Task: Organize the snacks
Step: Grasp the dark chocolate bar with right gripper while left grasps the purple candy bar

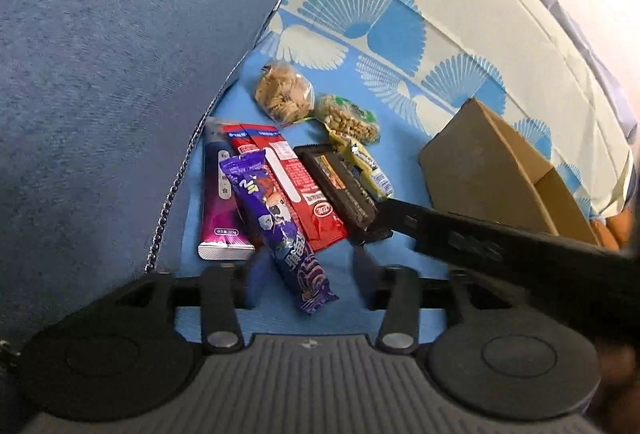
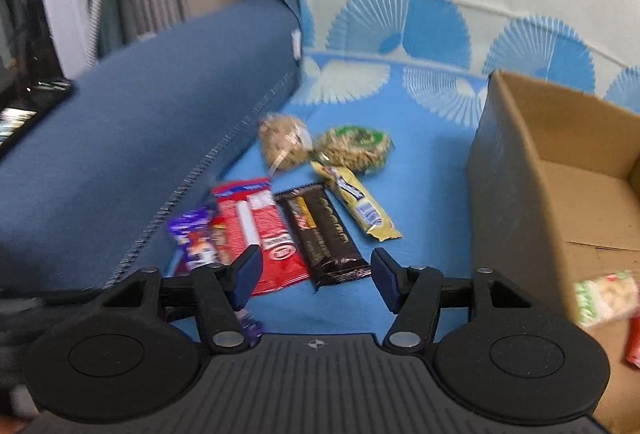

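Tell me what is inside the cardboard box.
The cardboard box holds a green-and-white snack pack and a red wrapper at its near end. The gripper body hides the rest.

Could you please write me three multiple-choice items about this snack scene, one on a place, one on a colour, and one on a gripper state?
1. Where does the open brown cardboard box stand relative to the row of snack wrappers?
A. to their right
B. to their left
C. on top of them

2. What colour is the flat wrapper lying directly between the purple cartoon-print snack packet and the dark brown chocolate bar?
A. green
B. red
C. white

3. How is the right gripper?
A. shut on the chocolate bar
B. shut and holding nothing
C. open

Answers:
1 A: both views show the box on the blue cloth right of the wrappers.
2 B: the red rectangular wrapper lies between them.
3 C: its blue-padded fingers stand wide apart near the bar's lower end, gripping nothing.
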Tool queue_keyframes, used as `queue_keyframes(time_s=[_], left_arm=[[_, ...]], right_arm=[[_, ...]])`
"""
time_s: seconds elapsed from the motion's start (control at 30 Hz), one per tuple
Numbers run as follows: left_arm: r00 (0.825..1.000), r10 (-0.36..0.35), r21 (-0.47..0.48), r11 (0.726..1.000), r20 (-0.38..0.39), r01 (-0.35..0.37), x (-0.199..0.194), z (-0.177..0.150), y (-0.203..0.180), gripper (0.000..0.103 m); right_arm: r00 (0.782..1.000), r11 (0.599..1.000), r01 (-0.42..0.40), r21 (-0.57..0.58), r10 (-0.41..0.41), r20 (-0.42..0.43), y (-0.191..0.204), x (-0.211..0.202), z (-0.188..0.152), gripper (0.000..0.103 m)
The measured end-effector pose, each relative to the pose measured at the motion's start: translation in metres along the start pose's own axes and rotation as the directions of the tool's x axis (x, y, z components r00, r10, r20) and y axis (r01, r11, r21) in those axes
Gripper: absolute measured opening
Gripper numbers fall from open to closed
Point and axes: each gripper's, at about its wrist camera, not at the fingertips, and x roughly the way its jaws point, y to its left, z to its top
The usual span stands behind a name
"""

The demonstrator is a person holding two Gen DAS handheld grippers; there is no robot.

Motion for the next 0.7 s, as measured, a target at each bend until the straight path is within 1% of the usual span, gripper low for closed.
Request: queue_keyframes(time_s=[0.1,0.13,0.2,0.33,0.47,0.57,0.6,0.63,0.7], left_arm=[[1.000,0.023,-0.005,1.000,-0.001,-0.023,0.003,0.000,0.000,0.067],[1.000,0.031,-0.009,0.999,-0.004,-0.031,0.006,0.001,0.000,0.069],[0.999,0.043,-0.014,0.999,-0.011,-0.043,0.009,0.000,0.002,0.070],[0.997,0.069,-0.026,0.997,-0.031,-0.070,0.022,0.001,0.002,0.072],[0.996,0.078,-0.020,0.997,-0.035,-0.079,0.034,0.002,-0.001,0.073],[0.997,0.073,-0.017,0.997,-0.023,-0.073,0.038,0.003,-0.002,0.072],[0.998,0.065,-0.016,0.998,-0.016,-0.065,0.037,0.003,-0.001,0.063],[0.998,0.054,-0.016,0.998,-0.013,-0.054,0.036,0.003,-0.001,0.047],[0.999,0.036,-0.019,0.999,-0.016,-0.036,0.035,0.004,0.000,0.026]], right_arm=[[0.999,1.000,0.010,0.022,-0.009,-0.039,-0.003,0.025,-0.001,0.073],[0.999,1.000,0.013,0.022,-0.012,-0.046,-0.003,0.031,-0.002,0.073],[0.998,1.000,0.012,0.012,-0.011,-0.059,-0.002,0.045,-0.001,0.077],[0.996,0.999,0.035,0.003,-0.035,-0.079,-0.005,0.068,0.001,0.077],[0.993,0.998,0.028,0.048,-0.023,-0.113,-0.014,0.081,-0.003,0.076],[0.995,0.999,0.017,0.031,-0.014,-0.096,-0.011,0.078,-0.001,0.057],[0.996,1.000,0.009,0.025,-0.006,-0.093,-0.010,0.077,0.000,0.054],[0.996,1.000,-0.004,0.024,0.006,-0.089,-0.010,0.074,0.001,0.052],[0.996,1.000,-0.019,0.021,0.021,-0.084,-0.009,0.067,0.003,0.048]])
